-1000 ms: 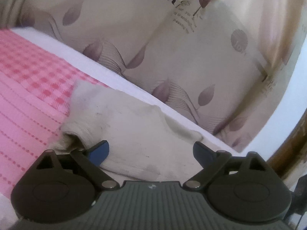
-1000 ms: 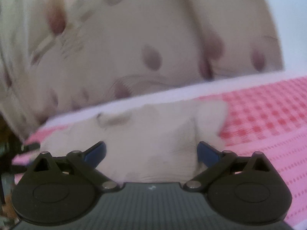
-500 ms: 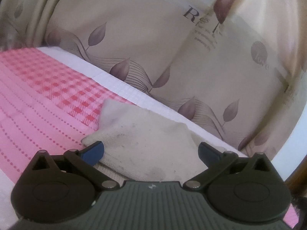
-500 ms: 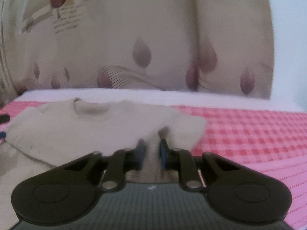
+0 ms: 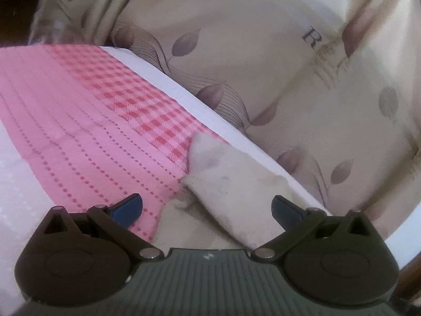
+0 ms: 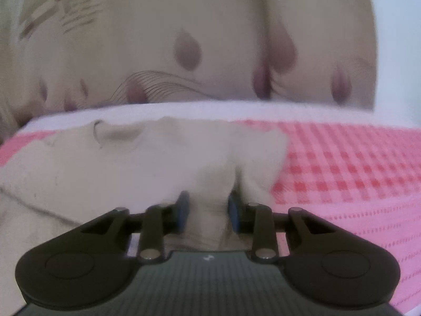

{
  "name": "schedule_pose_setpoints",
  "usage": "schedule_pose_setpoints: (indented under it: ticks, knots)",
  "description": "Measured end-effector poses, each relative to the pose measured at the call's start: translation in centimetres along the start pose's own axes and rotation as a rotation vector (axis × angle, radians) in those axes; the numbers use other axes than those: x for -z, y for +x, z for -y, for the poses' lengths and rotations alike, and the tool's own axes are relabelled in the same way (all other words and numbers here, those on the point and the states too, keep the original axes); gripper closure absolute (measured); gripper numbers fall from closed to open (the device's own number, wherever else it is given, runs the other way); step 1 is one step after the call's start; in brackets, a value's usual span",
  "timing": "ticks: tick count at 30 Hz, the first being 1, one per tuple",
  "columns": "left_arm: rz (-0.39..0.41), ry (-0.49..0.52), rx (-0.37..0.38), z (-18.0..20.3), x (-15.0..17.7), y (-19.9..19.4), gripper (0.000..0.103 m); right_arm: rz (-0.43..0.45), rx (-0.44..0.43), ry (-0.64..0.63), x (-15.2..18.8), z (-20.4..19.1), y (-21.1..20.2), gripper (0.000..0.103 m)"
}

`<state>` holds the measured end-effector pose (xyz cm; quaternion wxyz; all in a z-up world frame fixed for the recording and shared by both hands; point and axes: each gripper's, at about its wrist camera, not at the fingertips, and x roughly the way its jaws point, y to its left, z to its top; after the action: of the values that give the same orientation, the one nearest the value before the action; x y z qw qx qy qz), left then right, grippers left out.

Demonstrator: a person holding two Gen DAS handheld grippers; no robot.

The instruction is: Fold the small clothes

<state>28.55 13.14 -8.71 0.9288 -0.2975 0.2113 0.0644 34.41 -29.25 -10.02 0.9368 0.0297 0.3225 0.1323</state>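
A small cream shirt [image 6: 147, 163] lies spread on a bed [image 5: 79, 137] covered in a pink sheet, part checked, part dotted, close to the far edge where a beige curtain [image 5: 289, 79] with a leaf print hangs. The right claw [image 6: 208, 208] has a bunched fold of the shirt between its blue pads; the jaws stand narrow and are easing slightly apart, yet the cloth looks pinched there, probably so this side can be lifted and folded over. The left claw [image 5: 208, 208] hangs wide with nothing between its pads, just above the shirt's other side, where a sleeve [image 5: 208, 155] points away, seemingly placed to take hold next.
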Motion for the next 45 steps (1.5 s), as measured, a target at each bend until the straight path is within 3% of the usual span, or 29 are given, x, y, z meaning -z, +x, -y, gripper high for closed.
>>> schedule_pose_setpoints:
  ticks: [1,2,5,8,13,19,21,27,28,30,31,32,33,34,37,38,45]
  knots:
    - [-0.014,0.012,0.017,0.2,0.0,-0.2,0.001,0.007,0.015,-0.041,0.0,-0.6,0.0,0.092]
    - [-0.023,0.032,0.036,0.5,-0.1,-0.2,0.001,0.022,0.047,-0.088,0.0,-1.1,-0.2,0.093]
    - [-0.048,0.107,0.066,1.7,0.2,-0.1,0.001,0.083,0.143,-0.19,-0.3,-1.5,-1.1,0.094]
    - [-0.062,0.065,0.099,1.2,0.2,0.6,0.0,0.07,0.196,-0.159,-0.5,0.1,-0.9,0.094]
    - [-0.093,0.046,0.16,1.3,0.0,1.6,0.0,0.082,-0.054,0.079,-0.5,2.4,-2.4,0.092]
    - [-0.158,0.058,0.267,2.1,-0.4,3.6,0.0,0.051,-0.119,0.174,1.8,4.1,-3.3,0.088]
    - [-0.159,0.066,0.276,2.3,-0.5,4.2,0.0,0.021,-0.079,0.147,2.4,3.9,-3.2,0.088]
    - [-0.137,0.036,0.267,2.1,-0.5,4.3,0.0,0.008,-0.098,0.106,1.9,3.2,-1.8,0.087]
    - [-0.134,0.045,0.261,2.2,-0.4,4.3,0.0,-0.011,-0.087,0.096,1.7,3.0,-1.2,0.081]
    - [-0.129,0.059,0.253,2.4,-0.3,4.2,0.0,-0.013,-0.097,0.117,1.0,3.0,-0.6,0.06]
    - [-0.128,0.06,0.251,2.5,-0.3,4.2,0.0,-0.025,-0.14,0.14,0.7,3.2,-0.1,0.037]
    - [-0.127,0.059,0.25,2.5,-0.3,4.3,0.0,-0.03,-0.178,0.151,0.6,3.2,0.2,0.026]
    - [-0.126,0.053,0.252,2.4,-0.3,4.2,0.0,-0.024,-0.19,0.147,0.5,3.1,0.4,0.026]
    - [-0.124,0.048,0.253,2.4,-0.3,4.2,0.0,-0.022,-0.171,0.119,0.4,2.5,0.6,0.027]
    - [-0.095,0.035,0.228,2.2,-0.4,3.9,0.0,-0.024,-0.103,-0.006,0.4,0.5,0.9,0.081]
    - [-0.087,0.03,0.22,2.1,-0.5,3.8,0.0,-0.013,-0.103,-0.019,0.3,0.4,0.7,0.089]
    - [-0.063,0.009,0.197,1.7,-0.8,3.5,0.0,0.082,0.069,-0.215,-0.2,-0.6,-1.5,0.09]
